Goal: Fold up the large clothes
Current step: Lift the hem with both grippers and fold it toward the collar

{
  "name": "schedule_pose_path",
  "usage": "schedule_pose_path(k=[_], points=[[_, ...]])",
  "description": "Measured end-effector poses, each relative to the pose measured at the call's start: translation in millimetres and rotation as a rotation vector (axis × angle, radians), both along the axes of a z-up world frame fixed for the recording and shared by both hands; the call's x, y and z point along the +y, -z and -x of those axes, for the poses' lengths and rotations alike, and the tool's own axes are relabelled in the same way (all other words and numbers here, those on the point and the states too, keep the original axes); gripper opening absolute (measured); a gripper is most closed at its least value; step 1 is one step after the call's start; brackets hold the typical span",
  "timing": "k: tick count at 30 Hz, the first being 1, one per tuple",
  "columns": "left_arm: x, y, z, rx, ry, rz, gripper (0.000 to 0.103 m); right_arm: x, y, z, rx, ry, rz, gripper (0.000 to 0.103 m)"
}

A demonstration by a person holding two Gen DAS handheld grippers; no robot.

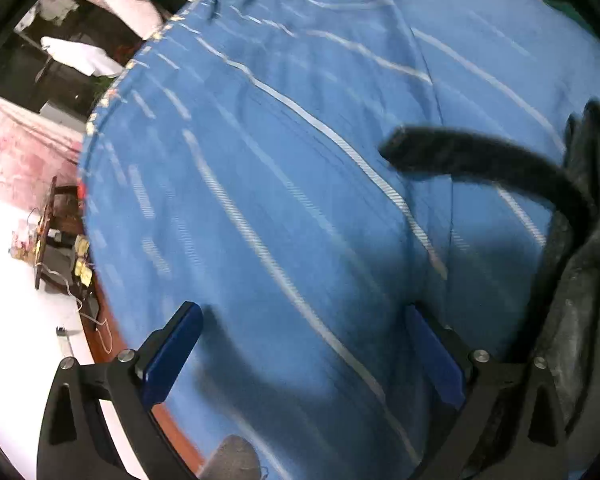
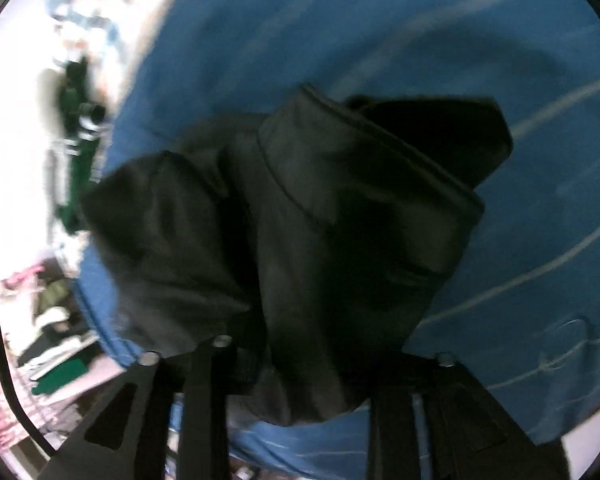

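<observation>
Your right tool (image 2: 300,360) pinches the black garment (image 2: 300,216), bunched above the blue striped cloth (image 1: 300,160). Left tool (image 1: 304,344) spread, empty. Likely laying out; next, spread it flat.

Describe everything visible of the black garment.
The black garment looks like smooth, slightly shiny woven fabric with stitched seams and a hemmed edge. It is bunched in thick folds, rising from the right gripper, which seems shut on it, above the blue striped sheet. In the left wrist view, a strip curls across the sheet.
</observation>
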State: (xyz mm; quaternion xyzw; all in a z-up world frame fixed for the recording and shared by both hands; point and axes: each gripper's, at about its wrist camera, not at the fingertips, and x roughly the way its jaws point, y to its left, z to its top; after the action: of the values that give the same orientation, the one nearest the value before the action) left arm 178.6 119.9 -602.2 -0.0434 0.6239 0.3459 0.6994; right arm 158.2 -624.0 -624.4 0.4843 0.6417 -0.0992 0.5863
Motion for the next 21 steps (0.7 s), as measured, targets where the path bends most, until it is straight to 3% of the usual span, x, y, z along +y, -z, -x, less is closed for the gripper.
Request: schedule_pose_path(k=[2, 4, 6, 7, 9, 12, 14, 15, 18, 19, 21], points=[[4, 0, -4, -0.044, 0.002, -0.003, 0.103, -10, 4, 6, -0.028, 0.034, -0.032, 0.043], [4, 0, -7, -0.073, 0.025, -0.013, 0.103, -19, -12, 11, -0.075, 0.028, 0.009, 0.044], [6, -1, -8, -0.096, 0.024, 0.0, 0.103, -24, -40, 23, -0.134, 0.007, 0.09, 0.065], [7, -2, -8, -0.099, 0.015, 0.014, 0.103, -27, -52, 26, -0.131, -0.034, 0.133, 0.083], [11, -2, -12, -0.078, 0.005, 0.038, 0.103, -19, -78, 20, -0.125, -0.149, 0.217, 0.083], [7, -18, -16, -0.053, -0.016, -0.009, 0.103, 13, -107, -15, -0.145, -0.354, 0.305, 0.071], [-2, -41, -21, -0.078, -0.023, -0.052, 0.103, 44, -116, -49, -0.21, -0.485, 0.313, 0.052], [-6, -49, -24, -0.089, -0.024, -0.062, 0.103, 59, -116, -64, -0.235, -0.532, 0.319, 0.049], [-29, -79, -38, -0.133, 0.011, -0.081, 0.103, 109, -103, -124, -0.299, -0.617, 0.331, 0.037], [-38, -85, -44, -0.137, 0.028, -0.089, 0.103, 117, -92, -138, -0.29, -0.627, 0.335, 0.031], [-59, -96, -57, -0.141, 0.072, -0.092, 0.103, 131, -54, -168, -0.208, -0.659, 0.363, 0.03]])
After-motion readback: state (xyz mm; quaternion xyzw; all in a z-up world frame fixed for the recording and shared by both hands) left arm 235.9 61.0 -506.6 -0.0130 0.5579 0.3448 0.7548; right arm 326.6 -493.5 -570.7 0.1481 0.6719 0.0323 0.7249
